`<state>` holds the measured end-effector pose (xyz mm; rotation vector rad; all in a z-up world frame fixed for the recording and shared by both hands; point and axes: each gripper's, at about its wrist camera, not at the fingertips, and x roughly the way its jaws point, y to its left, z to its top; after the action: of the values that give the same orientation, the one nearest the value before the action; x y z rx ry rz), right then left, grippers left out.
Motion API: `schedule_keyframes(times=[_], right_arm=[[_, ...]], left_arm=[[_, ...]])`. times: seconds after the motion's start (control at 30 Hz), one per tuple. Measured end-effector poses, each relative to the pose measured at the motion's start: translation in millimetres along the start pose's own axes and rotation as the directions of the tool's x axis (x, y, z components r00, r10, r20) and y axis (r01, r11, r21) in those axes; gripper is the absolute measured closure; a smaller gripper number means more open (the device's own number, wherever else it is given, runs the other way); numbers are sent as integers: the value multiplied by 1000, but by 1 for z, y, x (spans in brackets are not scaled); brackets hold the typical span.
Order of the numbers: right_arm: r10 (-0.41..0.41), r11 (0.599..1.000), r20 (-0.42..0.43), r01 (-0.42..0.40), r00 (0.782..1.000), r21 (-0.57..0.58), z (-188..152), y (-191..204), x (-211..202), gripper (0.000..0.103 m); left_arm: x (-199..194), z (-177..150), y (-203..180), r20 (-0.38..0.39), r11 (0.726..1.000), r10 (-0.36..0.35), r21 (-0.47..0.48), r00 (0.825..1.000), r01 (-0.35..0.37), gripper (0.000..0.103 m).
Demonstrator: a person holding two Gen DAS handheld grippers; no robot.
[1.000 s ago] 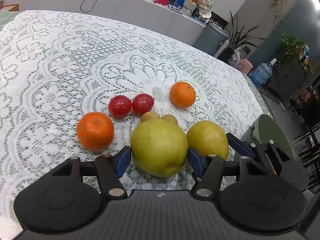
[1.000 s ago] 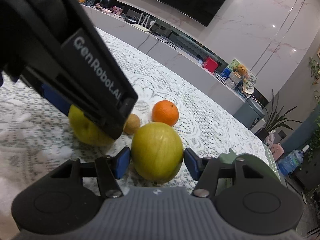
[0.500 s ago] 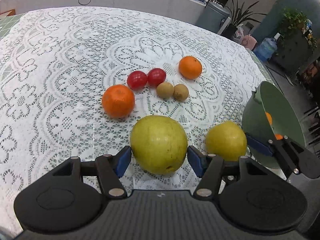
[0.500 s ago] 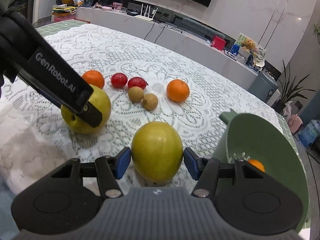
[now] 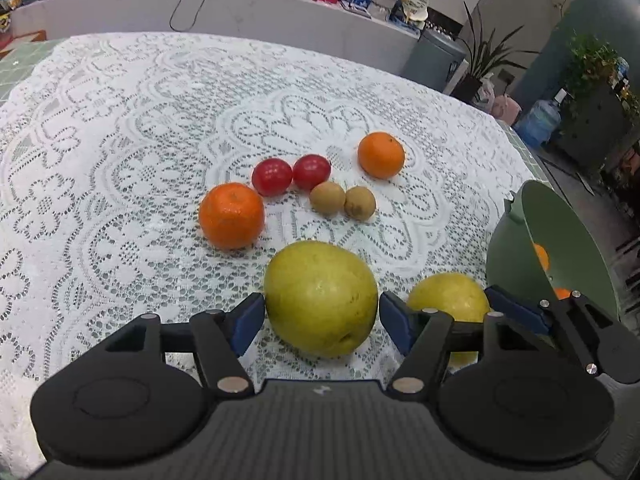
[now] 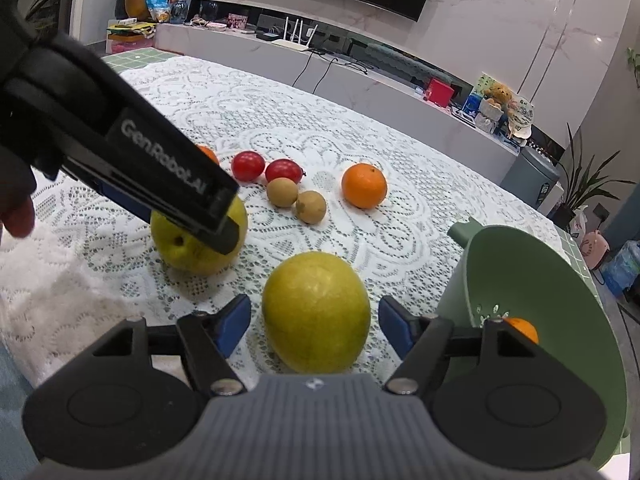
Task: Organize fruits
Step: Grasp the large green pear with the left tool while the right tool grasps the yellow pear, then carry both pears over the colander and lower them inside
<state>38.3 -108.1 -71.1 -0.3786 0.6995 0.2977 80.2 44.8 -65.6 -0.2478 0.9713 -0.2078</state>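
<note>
A yellow-green pear (image 5: pixel 320 298) rests on the lace tablecloth (image 5: pixel 120 160) between the blue pads of my left gripper (image 5: pixel 321 312). Its jaws are opening, and a thin gap shows on each side. A second pear (image 6: pixel 316 312) lies between the pads of my right gripper (image 6: pixel 315 316), whose jaws are also opening with clear gaps. In the left wrist view that second pear (image 5: pixel 448 300) sits to the right. Beyond lie two oranges (image 5: pixel 231 216) (image 5: pixel 381 155), two red tomatoes (image 5: pixel 272 177) (image 5: pixel 312 171) and two small brown fruits (image 5: pixel 327 199) (image 5: pixel 360 203).
A green colander bowl (image 6: pixel 532 280) stands tilted at the right edge of the table, with small oranges (image 6: pixel 522 330) inside. A low counter (image 6: pixel 360 76) with clutter runs behind the table. A person's fingers (image 6: pixel 18 216) show at the left.
Both grippers drew the pears back from the other fruits toward the near side. Since half a second ago both pairs of pads have spread off the pears.
</note>
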Motion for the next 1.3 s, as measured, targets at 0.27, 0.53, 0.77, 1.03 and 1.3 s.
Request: schedule_keyframes(times=[0.27, 0.53, 0.77, 1.03, 1.3], right_arm=[[-15, 1000, 14, 16, 1000, -16, 0, 8, 3, 35], [-51, 997, 16, 52, 999, -60, -4, 13, 6, 42], [-45, 998, 16, 46, 999, -37, -5, 10, 5, 44], [-25, 999, 31, 25, 999, -26, -6, 5, -6, 44], [-9, 1000, 91, 10, 996, -9, -3, 1, -39, 44]], left_arm=[[9, -3, -7, 38, 999, 38, 10, 999, -38, 22], [15, -8, -11, 52, 996, 65, 49, 996, -68, 26], [13, -9, -11, 58, 996, 53, 72, 997, -58, 29], [4, -12, -7, 73, 998, 36, 56, 997, -40, 29], [-20, -7, -11, 112, 998, -1, 58, 994, -6, 29]])
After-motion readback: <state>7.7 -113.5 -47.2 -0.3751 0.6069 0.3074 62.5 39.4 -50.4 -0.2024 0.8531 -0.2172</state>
